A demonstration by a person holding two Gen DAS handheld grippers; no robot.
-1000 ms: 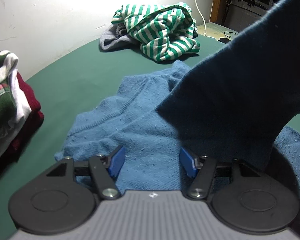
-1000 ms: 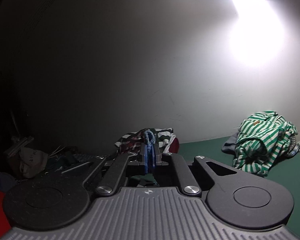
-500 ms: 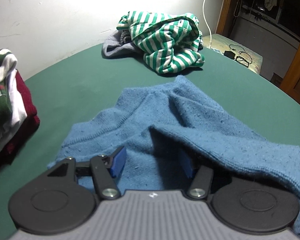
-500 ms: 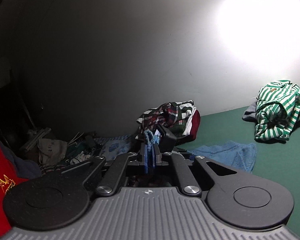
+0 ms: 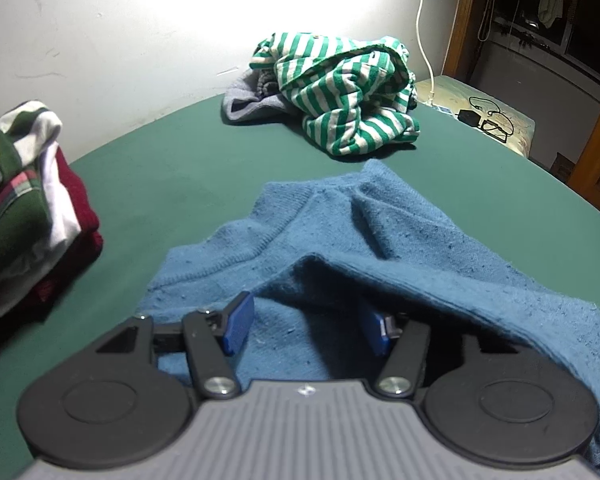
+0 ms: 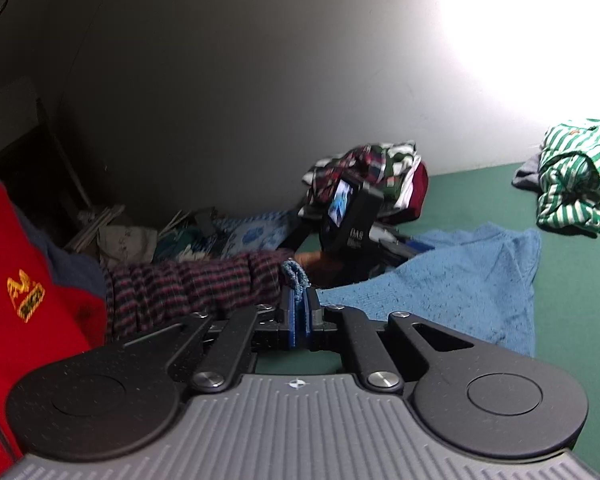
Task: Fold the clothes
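Note:
A blue knit sweater point(image 5: 340, 240) lies spread on the green table point(image 5: 172, 184). My left gripper point(image 5: 306, 322) is open and sits low over the sweater's near part, its blue pads point(image 5: 240, 322) well apart. A fold of sweater drapes across its right finger. In the right wrist view my right gripper point(image 6: 298, 312) is shut on a bunched edge of the blue sweater point(image 6: 460, 280), which trails off to the right. Beyond it are the left gripper's body point(image 6: 352, 216) and a striped sleeve point(image 6: 188, 284).
A crumpled green-and-white striped shirt point(image 5: 348, 88) lies on a grey garment point(image 5: 248, 100) at the table's far side. A stack of folded clothes point(image 5: 24, 200) stands at the left edge. At the right are a cushion with cables point(image 5: 484, 120) and a wooden frame point(image 5: 596, 140). A person's red top point(image 6: 24, 300) is close on the left.
The raised part of the sweater has come down across the left gripper's right finger. The right gripper has tipped downward and moved, still clamped on the sweater's edge. The left gripper has stayed put.

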